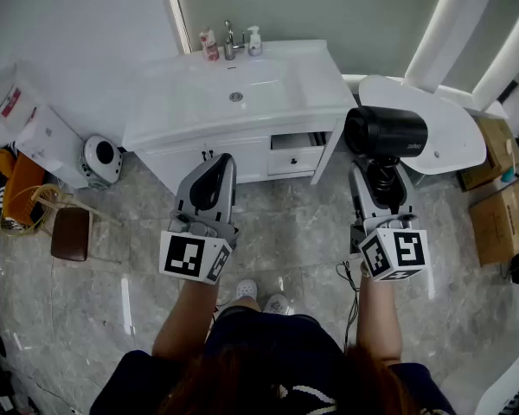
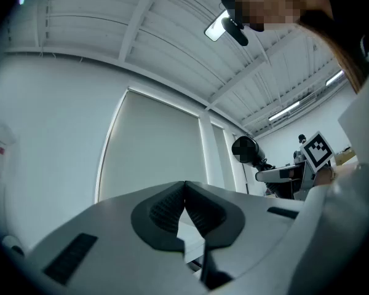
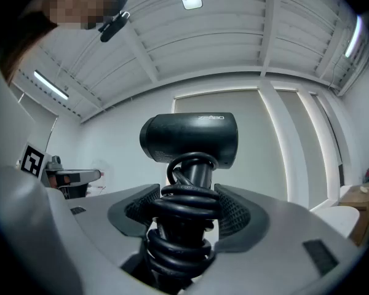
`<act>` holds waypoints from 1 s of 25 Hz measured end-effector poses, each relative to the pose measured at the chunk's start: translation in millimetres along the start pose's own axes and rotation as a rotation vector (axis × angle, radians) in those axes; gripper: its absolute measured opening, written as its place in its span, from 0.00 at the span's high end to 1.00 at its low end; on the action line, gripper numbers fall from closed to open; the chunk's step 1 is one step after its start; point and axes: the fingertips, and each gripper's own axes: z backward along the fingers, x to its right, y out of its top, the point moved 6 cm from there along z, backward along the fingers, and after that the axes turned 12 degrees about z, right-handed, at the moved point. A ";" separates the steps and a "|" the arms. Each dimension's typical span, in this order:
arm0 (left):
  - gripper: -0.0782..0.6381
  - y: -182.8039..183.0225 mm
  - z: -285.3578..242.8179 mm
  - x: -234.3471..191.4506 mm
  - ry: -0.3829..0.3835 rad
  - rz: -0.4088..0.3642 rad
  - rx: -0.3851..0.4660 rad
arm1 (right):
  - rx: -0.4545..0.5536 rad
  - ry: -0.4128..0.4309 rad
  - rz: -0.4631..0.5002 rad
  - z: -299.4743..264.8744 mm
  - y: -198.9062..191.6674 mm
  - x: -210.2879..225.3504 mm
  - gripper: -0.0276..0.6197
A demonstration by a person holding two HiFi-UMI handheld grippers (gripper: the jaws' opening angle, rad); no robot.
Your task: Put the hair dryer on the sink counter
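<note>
Black plastic hair dryer, cord coiled round handle | clamped between right gripper jaws | left gripper jaws together, empty | white sink counter ahead | risk: springy coils may let handle slip

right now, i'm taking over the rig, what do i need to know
Left gripper: shut, empty, held in front of the sink counter.
Right gripper: shut on the hair dryer by its cord-wrapped handle, held upright near the counter's right front corner.
Done: hair dryer is in hand.
Left: carry it over the counter, set it down, let go.
</note>
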 end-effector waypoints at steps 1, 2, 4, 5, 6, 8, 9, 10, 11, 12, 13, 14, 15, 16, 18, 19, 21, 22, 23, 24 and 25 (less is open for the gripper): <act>0.87 0.5 -0.7 0.2 0.000 0.002 -0.001 | -0.001 0.000 0.001 0.0 1.1 0.2 0.51; 0.87 0.9 -1.3 0.6 -0.001 0.004 -0.002 | -0.002 0.001 0.002 0.4 2.0 0.4 0.51; 0.87 0.9 -1.6 3.4 -0.004 0.005 -0.004 | -0.003 0.000 0.002 3.5 2.6 1.3 0.51; 0.87 0.5 -1.1 6.0 -0.005 0.004 -0.004 | -0.003 0.001 -0.001 6.4 2.3 2.0 0.51; 0.87 0.0 -0.2 8.8 -0.005 0.002 -0.003 | -0.002 0.004 -0.008 9.7 1.6 2.7 0.51; 0.87 -1.4 1.1 12.8 -0.003 0.000 -0.002 | 0.001 0.010 -0.022 15.1 -0.3 4.0 0.50; 0.87 -2.3 0.8 13.6 -0.001 0.000 -0.003 | 0.001 0.010 -0.023 16.7 -1.3 4.5 0.50; 0.87 -3.4 -0.2 13.5 0.000 0.001 -0.005 | 0.000 0.008 -0.020 17.2 -2.3 5.1 0.50; 0.87 -4.6 -2.0 12.3 0.002 0.001 -0.008 | -0.002 0.005 -0.018 16.5 -3.5 5.6 0.50; 0.87 -6.0 -4.5 10.2 0.005 0.002 -0.013 | -0.004 0.003 -0.020 14.8 -4.8 6.1 0.50; 0.87 -7.4 -7.5 7.2 0.007 0.004 -0.016 | -0.007 0.002 -0.024 12.1 -6.5 6.5 0.50; 0.87 -9.0 -11.1 3.5 0.009 0.006 -0.019 | -0.010 0.001 -0.028 8.5 -8.5 6.9 0.50; 0.87 -11.0 -15.0 -0.3 0.011 0.008 -0.020 | -0.013 0.000 -0.030 4.6 -10.8 7.5 0.50; 0.87 -13.6 -19.2 -3.9 0.012 0.011 -0.021 | -0.013 0.000 -0.032 0.7 -13.4 8.3 0.50; 0.87 -19.4 -28.5 -10.0 0.010 0.015 -0.020 | -0.008 0.000 -0.035 -6.5 -18.5 11.3 0.50; 0.87 -21.9 -34.3 -13.0 0.009 0.017 -0.018 | -0.005 0.000 -0.035 -10.8 -20.4 13.7 0.50; 0.87 -25.8 -47.6 -19.0 0.005 0.019 -0.012 | -0.001 -0.002 -0.029 -21.5 -23.2 18.8 0.50; 0.87 -27.9 -54.3 -22.2 0.002 0.018 -0.008 | 0.004 -0.002 -0.023 -27.5 -24.7 21.0 0.50; 0.87 -30.0 -61.7 -26.2 -0.002 0.017 -0.003 | 0.011 -0.001 -0.015 -34.9 -26.2 23.2 0.50; 0.87 -31.7 -71.4 -31.9 -0.005 0.016 0.000 | 0.018 0.000 -0.007 -45.3 -27.5 25.8 0.50; 0.87 -33.0 -84.0 -39.8 -0.007 0.015 -0.001 | 0.020 -0.002 -0.003 -59.5 -28.4 28.9 0.50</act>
